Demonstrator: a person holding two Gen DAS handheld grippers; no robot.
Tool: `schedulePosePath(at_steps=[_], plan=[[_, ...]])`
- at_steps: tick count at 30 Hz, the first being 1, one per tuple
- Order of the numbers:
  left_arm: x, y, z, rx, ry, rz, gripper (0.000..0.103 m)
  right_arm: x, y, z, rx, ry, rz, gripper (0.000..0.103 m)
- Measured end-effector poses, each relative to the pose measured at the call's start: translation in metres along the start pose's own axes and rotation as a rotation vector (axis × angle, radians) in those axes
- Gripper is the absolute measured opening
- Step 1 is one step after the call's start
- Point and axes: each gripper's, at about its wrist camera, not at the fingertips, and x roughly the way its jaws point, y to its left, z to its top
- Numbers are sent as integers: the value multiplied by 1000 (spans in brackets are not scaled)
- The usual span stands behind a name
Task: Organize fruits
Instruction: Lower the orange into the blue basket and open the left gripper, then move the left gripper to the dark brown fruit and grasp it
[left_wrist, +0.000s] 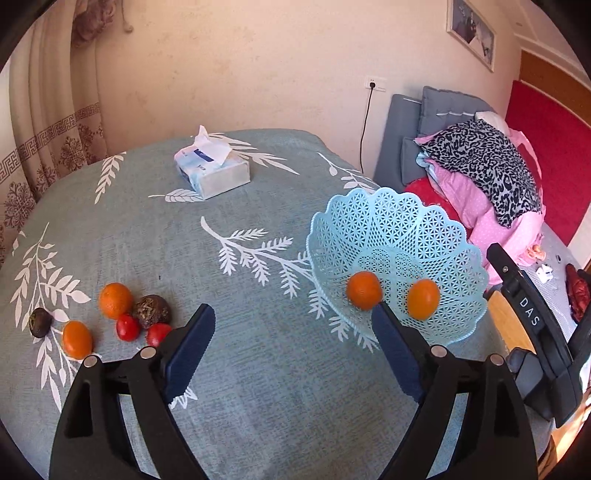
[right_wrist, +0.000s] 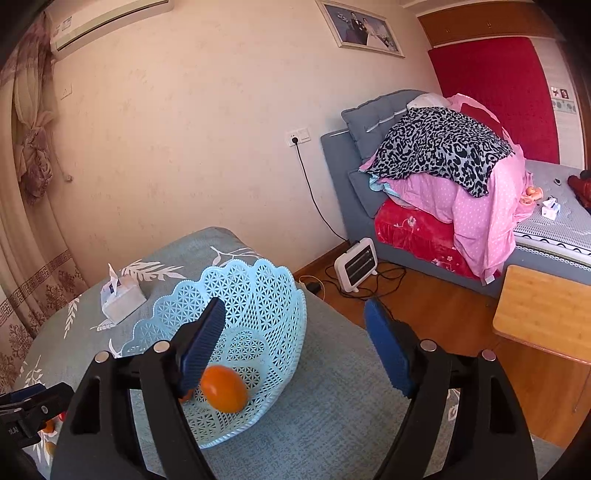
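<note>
My left hand-held gripper (left_wrist: 293, 328) hangs wide open and empty over the bench (left_wrist: 229, 280), nearer than my right to the loose fruits (left_wrist: 110, 317) lying left of it, two oranges (left_wrist: 364, 290) already in the basket (left_wrist: 397, 236).

I am holding my left gripper (left_wrist: 293, 321) angled downward at the lower middle of its frame, jaws spread wide, gripping nothing. My right gripper (right_wrist: 295, 314) is likewise gaping, empty, tilted slightly down.

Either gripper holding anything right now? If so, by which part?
Nothing held. Left gripper and right gripper both have open, empty jaws; two oranges sit in the basket.
</note>
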Motion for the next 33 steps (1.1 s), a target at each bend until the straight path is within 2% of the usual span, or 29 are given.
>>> schedulePosePath(at_steps=[14, 26, 33], plan=[[-20, 79, -12, -135, -7, 138, 88, 1, 7, -3, -49, -1, -19, 79], [-39, 184, -35, -328, -14, 312, 88, 6, 15, -6, -86, 3, -42, 79], [-39, 237, -37, -427, -7, 374, 88, 7, 17, -8, -106, 7, -55, 80]])
